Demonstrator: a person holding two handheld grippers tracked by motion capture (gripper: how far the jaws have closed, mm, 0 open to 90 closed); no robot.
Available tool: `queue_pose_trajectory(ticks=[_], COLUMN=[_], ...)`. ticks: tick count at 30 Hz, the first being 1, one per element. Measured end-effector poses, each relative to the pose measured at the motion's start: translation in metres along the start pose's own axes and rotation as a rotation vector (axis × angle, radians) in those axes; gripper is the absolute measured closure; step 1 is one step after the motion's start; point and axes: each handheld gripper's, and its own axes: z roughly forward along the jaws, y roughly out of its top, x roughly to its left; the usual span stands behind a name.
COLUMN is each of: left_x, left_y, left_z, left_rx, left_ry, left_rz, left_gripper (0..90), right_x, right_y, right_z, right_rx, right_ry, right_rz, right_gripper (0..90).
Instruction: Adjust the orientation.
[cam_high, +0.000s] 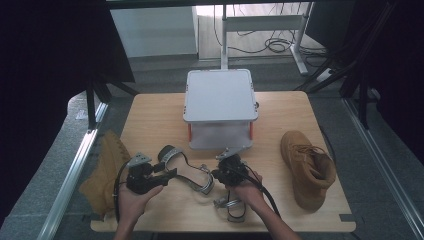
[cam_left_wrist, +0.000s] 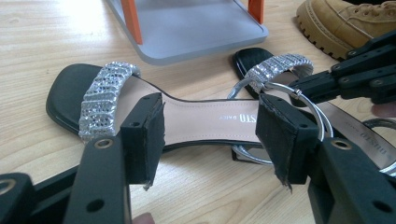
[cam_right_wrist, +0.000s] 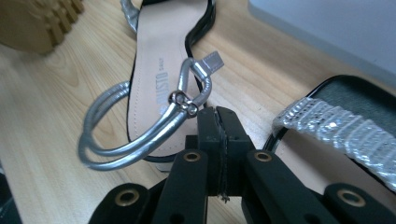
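- Left gripper (cam_left_wrist: 210, 135) jaws spread apart astride the first sandal (cam_left_wrist: 201, 121), pads clear of it.
- Right gripper (cam_right_wrist: 218, 122) clenched on that sandal's silver strap (cam_right_wrist: 140, 140); second sandal (cam_right_wrist: 345, 126) just beside its fingers.

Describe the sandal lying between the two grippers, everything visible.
The sandal lies flat on the wooden table, sole down: black sole, beige insole with printed lettering, a glittery silver toe band and a silver looped ankle strap. The right gripper is shut on that strap; the left gripper stands open around its middle, apparently not pressing.
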Motion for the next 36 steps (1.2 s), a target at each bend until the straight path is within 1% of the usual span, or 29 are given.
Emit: queue_pose_trajectory(ticks=[3, 7, 8, 9, 12, 13, 17, 19, 22, 24, 27, 28, 30, 31, 33, 34, 36], left_x=[0.002, 0.003, 0.003, 0.003, 0.004, 0.004, 0.005, 0.007, 0.009, 0.01, 0.012, 0.013, 0.015, 0.016, 0.018, 0.02, 0.021], left_y=[-0.001, 0.0, 0.0, 0.0, 0.0, 0.0, 0.001, 0.001, 0.0, 0.0, 0.0, 0.0, 0.0, 0.0, 0.0, 0.0, 0.0], left_z=[0.001, 0.0, -0.001, -0.001, -0.002, -0.002, -0.001, -0.002, -0.003, -0.005, -0.008, -0.009, -0.011, -0.012, -0.015, -0.017, -0.019], left_rx=[0.001, -0.002, -0.004, -0.005, -0.01, -0.012, -0.018, -0.019, -0.024, -0.03, -0.041, -0.04, -0.048, -0.054, -0.058, -0.062, -0.07], left_ry=[-0.001, 0.001, 0.002, 0.003, 0.004, 0.005, 0.005, 0.012, 0.014, 0.021, 0.032, 0.035, 0.042, 0.046, 0.055, 0.059, 0.062], left_rz=[-0.005, -0.007, -0.007, -0.007, -0.012, -0.015, -0.02, -0.023, -0.027, -0.03, -0.037, -0.038, -0.042, -0.048, -0.052, -0.053, -0.058], left_gripper=[42.6, 42.6, 42.6, 42.6, 42.6, 42.6, 42.6, 42.6, 42.6, 42.6, 42.6, 42.6, 42.6, 42.6, 42.6, 42.5, 42.6], right_x=[0.001, 0.001, 0.002, 0.005, 0.008, 0.012, 0.017, 0.023, 0.027, 0.033, 0.037, 0.042, 0.049, 0.049, 0.057, 0.065, 0.068], right_y=[0.001, 0.002, 0.002, 0.004, 0.005, 0.007, 0.008, 0.01, 0.01, 0.011, 0.011, 0.012, 0.014, 0.014, 0.016, 0.019, 0.02], right_z=[0.005, 0.006, 0.006, 0.006, 0.006, 0.007, 0.009, 0.011, 0.013, 0.016, 0.017, 0.019, 0.022, 0.022, 0.025, 0.029, 0.03], right_rx=[0.021, 0.028, 0.031, 0.043, 0.046, 0.054, 0.063, 0.072, 0.08, 0.087, 0.092, 0.096, 0.103, 0.103, 0.109, 0.111, 0.109], right_ry=[-0.006, -0.006, -0.009, -0.006, 0.004, 0.006, 0.014, 0.028, 0.035, 0.042, 0.048, 0.056, 0.063, 0.063, 0.062, 0.063, 0.071], right_rz=[-0.007, -0.011, -0.014, -0.029, -0.038, -0.053, -0.066, -0.084, -0.096, -0.105, -0.113, -0.126, -0.137, -0.137, -0.158, -0.178, -0.178], right_gripper=[89.0, 89.1, 89.2, 89.2, 89.2, 89.2, 89.2, 89.2, 89.2, 89.2, 89.2, 89.2, 89.2, 89.2, 89.2, 89.1, 89.1])
